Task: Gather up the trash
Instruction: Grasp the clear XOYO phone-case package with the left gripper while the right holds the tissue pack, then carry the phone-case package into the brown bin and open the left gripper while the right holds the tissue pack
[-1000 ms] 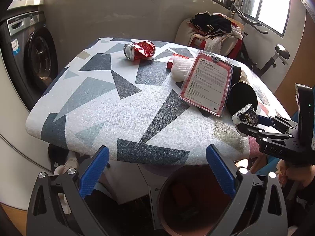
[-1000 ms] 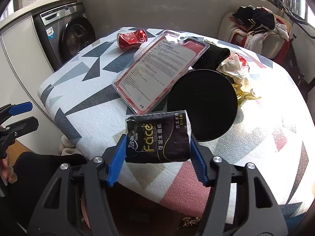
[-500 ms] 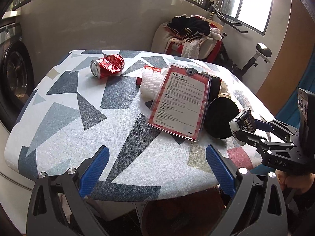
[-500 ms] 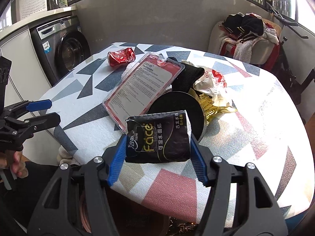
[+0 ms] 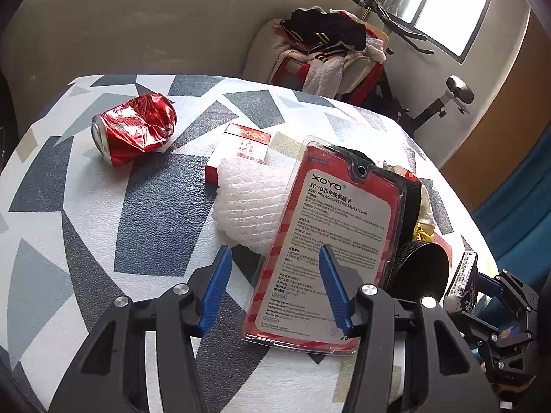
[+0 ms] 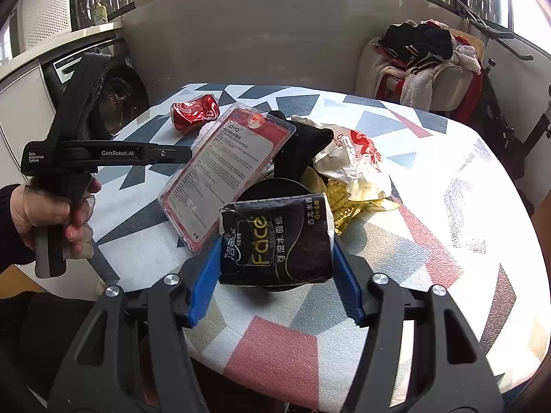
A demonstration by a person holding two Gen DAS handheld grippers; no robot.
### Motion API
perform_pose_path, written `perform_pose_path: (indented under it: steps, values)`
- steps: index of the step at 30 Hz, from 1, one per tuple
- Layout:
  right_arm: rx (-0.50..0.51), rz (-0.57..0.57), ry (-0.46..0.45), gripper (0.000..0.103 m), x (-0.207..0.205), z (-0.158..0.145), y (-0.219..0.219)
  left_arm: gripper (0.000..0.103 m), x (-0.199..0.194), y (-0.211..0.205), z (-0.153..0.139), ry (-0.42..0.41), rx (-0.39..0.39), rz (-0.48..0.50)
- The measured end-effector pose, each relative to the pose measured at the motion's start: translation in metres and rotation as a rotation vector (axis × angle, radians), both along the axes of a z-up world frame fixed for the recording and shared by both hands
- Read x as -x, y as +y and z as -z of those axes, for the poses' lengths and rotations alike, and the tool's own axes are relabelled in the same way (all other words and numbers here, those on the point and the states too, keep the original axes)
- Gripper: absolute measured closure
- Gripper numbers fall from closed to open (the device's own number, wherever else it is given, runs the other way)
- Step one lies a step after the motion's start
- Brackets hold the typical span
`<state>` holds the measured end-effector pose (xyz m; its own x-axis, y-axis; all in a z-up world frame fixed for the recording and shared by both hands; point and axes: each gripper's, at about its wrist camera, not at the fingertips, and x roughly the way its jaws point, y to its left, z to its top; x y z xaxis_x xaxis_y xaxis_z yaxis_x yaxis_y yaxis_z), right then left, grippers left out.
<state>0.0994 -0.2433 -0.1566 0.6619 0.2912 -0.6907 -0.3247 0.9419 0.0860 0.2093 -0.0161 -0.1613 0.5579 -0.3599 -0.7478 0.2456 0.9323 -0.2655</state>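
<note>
The right hand-held gripper (image 6: 275, 258) pinches a black "Face" tissue packet (image 6: 276, 239) between its blue pads above the near edge of the desk (image 6: 447, 241) with its triangle-patterned cover. The left hand-held gripper (image 5: 272, 289), its jaws just narrowed and gripping nothing, hovers over the near end of a red-and-clear plastic blister pack (image 5: 330, 241). Beyond lie white foam netting (image 5: 248, 199), a small red-and-white box (image 5: 248, 144) and, farthest, a crushed red drinks can (image 5: 134, 132).

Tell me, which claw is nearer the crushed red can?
Left. The left claw hovers over the table's near side, by the eyelash package, with the crushed red can ahead to its left. The right claw holds a tissue pack, farther back.
</note>
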Motion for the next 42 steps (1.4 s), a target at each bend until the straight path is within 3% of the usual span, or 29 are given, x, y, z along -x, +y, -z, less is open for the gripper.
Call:
perform_pose_path:
  steps: [5, 6, 8, 11, 13, 21, 28, 34, 42]
  values:
    - [-0.001, 0.009, 0.007, 0.042, -0.005, 0.003, -0.003, 0.055, -0.023, -0.006, 0.013, 0.04, 0.012, 0.001]
    - [-0.002, 0.011, 0.008, 0.042, -0.006, 0.003, -0.003, 0.059, -0.026, -0.005, 0.015, 0.051, 0.047, 0.0]
    - [-0.004, 0.014, 0.01, 0.042, -0.006, 0.003, -0.003, 0.081, -0.027, -0.003, 0.015, 0.055, 0.081, 0.0]
    - [-0.003, 0.014, 0.008, 0.042, -0.006, 0.003, -0.003, 0.095, -0.019, -0.003, 0.011, 0.033, 0.055, 0.005]
    - [0.0, 0.015, 0.006, 0.042, -0.005, 0.003, -0.003, 0.097, -0.012, -0.003, 0.007, 0.015, 0.03, 0.032]
    - [-0.004, 0.027, -0.019, 0.042, 0.0, -0.009, -0.006, 0.099, 0.02, 0.008, -0.043, -0.115, -0.017, 0.109]
    - [-0.006, 0.043, -0.039, 0.042, 0.014, -0.021, -0.011, 0.099, 0.058, 0.011, -0.075, -0.178, -0.03, 0.174]
    - [-0.006, 0.04, -0.058, 0.042, 0.031, -0.031, -0.009, 0.099, 0.094, 0.007, -0.085, -0.19, -0.021, 0.215]
    - [-0.005, 0.031, -0.071, 0.042, 0.054, -0.037, -0.008, 0.099, 0.154, 0.002, -0.073, -0.179, 0.006, 0.245]
